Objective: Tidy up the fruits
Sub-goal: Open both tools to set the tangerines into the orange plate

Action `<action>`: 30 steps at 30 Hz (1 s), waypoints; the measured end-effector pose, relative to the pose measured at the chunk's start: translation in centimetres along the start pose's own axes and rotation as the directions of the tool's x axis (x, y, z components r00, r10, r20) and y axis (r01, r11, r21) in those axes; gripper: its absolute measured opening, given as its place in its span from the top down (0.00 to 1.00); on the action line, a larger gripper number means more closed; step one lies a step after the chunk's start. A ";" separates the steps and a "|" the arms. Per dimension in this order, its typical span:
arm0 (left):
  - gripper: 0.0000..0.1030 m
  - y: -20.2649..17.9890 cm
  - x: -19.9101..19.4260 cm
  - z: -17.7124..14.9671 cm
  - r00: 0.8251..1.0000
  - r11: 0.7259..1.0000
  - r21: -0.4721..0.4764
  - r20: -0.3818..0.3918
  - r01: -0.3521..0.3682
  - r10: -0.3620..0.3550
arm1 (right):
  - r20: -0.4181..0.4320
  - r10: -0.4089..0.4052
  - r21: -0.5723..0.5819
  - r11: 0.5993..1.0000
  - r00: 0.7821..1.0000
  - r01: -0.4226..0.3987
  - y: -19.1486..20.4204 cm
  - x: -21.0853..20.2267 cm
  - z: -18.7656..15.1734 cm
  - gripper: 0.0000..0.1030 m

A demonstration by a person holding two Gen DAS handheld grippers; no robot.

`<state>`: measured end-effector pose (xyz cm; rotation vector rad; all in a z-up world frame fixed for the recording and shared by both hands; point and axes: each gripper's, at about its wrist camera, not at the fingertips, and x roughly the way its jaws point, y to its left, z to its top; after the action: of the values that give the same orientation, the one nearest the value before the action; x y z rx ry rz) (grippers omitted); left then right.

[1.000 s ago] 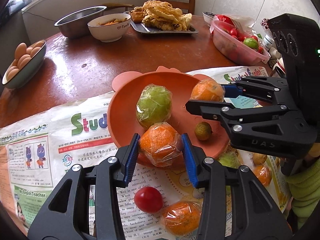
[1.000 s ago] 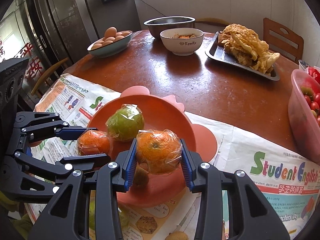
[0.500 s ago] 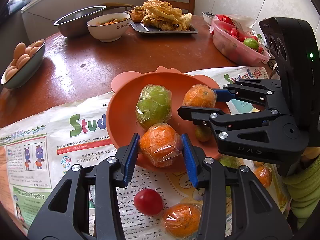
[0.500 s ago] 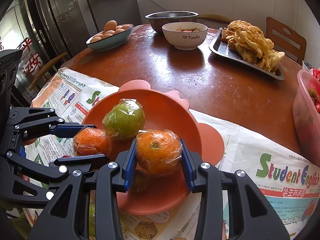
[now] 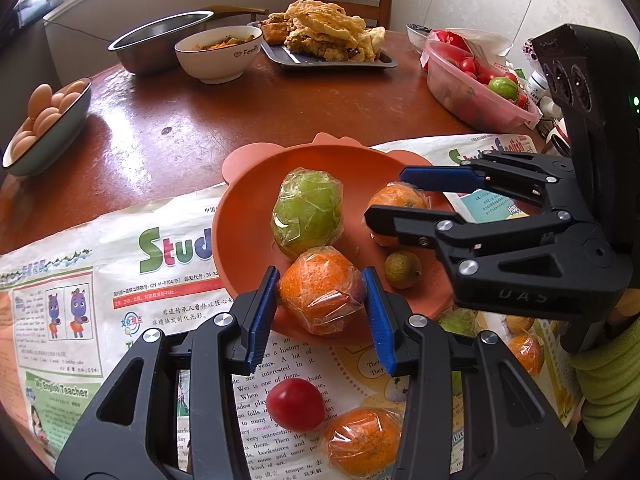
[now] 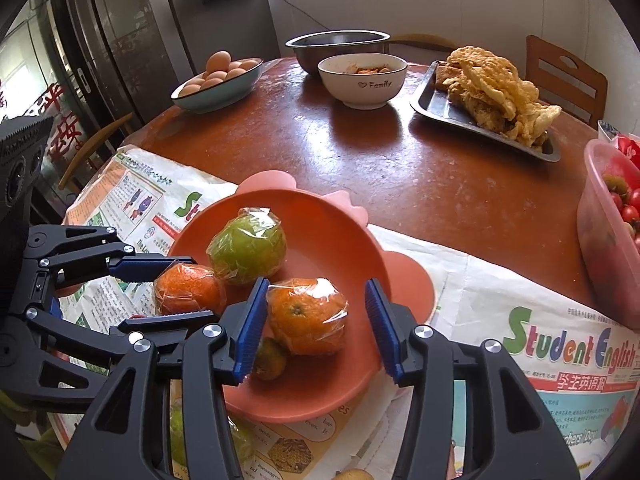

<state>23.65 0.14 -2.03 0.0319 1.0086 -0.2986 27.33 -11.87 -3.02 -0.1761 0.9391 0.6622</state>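
The left tool (image 5: 320, 312) is clenched on a wrapped orange (image 5: 320, 292) at the near rim of the orange plate (image 5: 248, 208); both blue pads (image 5: 262, 316) press on its plastic wrap. From the right wrist view the same tool (image 6: 168, 292) comes in from the left and holds this orange (image 6: 188, 290) just beside the green fruit (image 6: 248, 250).

The right tool (image 6: 316, 324) is opening. A second wrapped orange (image 6: 306, 314) sits between its jaws on the plate (image 6: 320, 216). The left pad (image 6: 250, 324) is close to the fruit, maybe touching the wrap, and the right pad stands clearly apart from it, so the orange is released and rests on the plate. In the left wrist view this tool (image 5: 400, 196) reaches in from the right around that orange (image 5: 396, 200).

The green fruit (image 5: 308, 212), also in plastic, lies in the middle of the plate, touching the orange in the left tool. A small brown-green fruit (image 5: 402, 269) lies on the plate near the right tool.

The plate stands on a newspaper (image 5: 80, 280) that covers the near part of the desk (image 5: 200, 120). On the newspaper, near the camera, lie a red tomato (image 5: 295, 410) and another wrapped orange (image 5: 362, 440), just beside each other. More fruits lie on the paper under the right tool, partly hidden.
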 end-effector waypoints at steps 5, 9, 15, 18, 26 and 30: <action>0.66 0.0 0.0 0.0 1.000 1.000 -0.006 0.001 0.001 -0.001 | 0.009 -0.003 0.001 1.000 1.000 0.003 0.0 -0.5 0.0 0.53; 0.64 -0.1 -0.1 0.0 1.000 1.000 -0.006 0.001 -0.002 0.002 | 0.015 -0.003 0.003 1.000 1.000 0.003 0.0 -1.0 -0.1 0.52; 0.64 0.0 -0.6 -0.1 1.000 1.000 -0.010 0.006 -0.010 0.011 | 0.024 -0.010 0.009 1.000 1.000 0.010 0.0 -1.6 -0.2 0.51; 0.64 0.2 -1.0 -0.1 1.000 1.000 -0.015 0.014 -0.015 0.016 | 0.034 -0.019 0.014 1.000 0.999 0.019 -0.1 -2.0 -0.2 0.49; 0.59 0.8 -2.4 -0.2 0.998 0.999 -0.043 0.046 -0.029 0.031 | 0.064 -0.049 0.023 0.999 0.997 0.048 0.0 -3.5 -0.5 0.41; 0.52 1.0 -3.2 -0.3 0.997 0.998 -0.056 0.060 -0.036 0.039 | 0.081 -0.062 0.026 0.998 0.995 0.060 0.1 -4.3 -0.7 0.32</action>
<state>22.03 1.90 0.39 -0.0078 0.9538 -0.2364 25.04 -14.01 -0.03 -0.1549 0.8593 0.5973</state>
